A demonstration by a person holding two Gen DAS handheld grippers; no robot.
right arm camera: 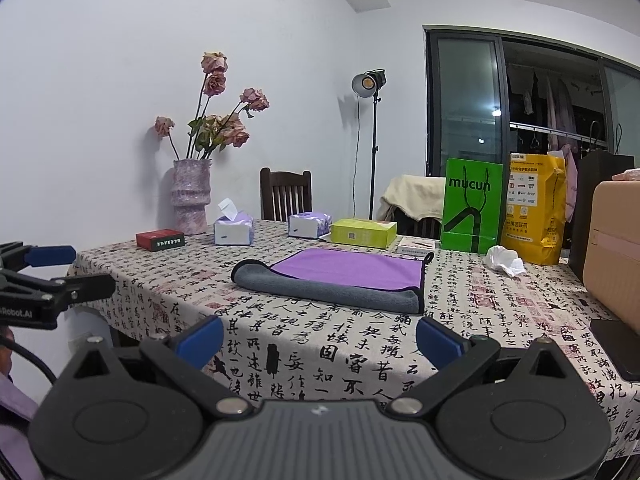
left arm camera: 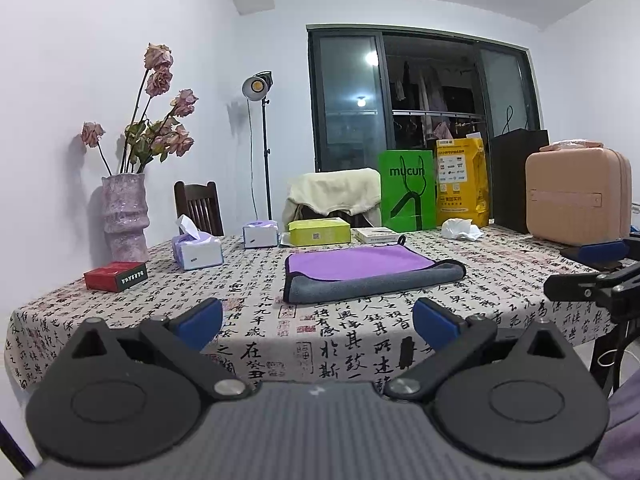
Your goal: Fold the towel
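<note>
A table under a calligraphy-print cloth [left arm camera: 248, 320] fills the lower half of both views. The towel [left arm camera: 368, 270], purple with a grey folded edge nearest the cameras, lies flat at frame centre, its long axis running left to right. The left gripper [left arm camera: 318, 320] and right gripper [right arm camera: 320, 334] both hang short of it with jaws spread wide, holding nothing, about equally near. Bare cloth surrounds the towel; boxes [left arm camera: 318, 230] sit beyond its far edge.

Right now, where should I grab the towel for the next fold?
Probably the towel's right-hand end, pinching its near and far corners from above. It lies flat, folded once, with the rolled fold facing you, so that end can carry over to the left. Both grippers are open and clear.
</note>
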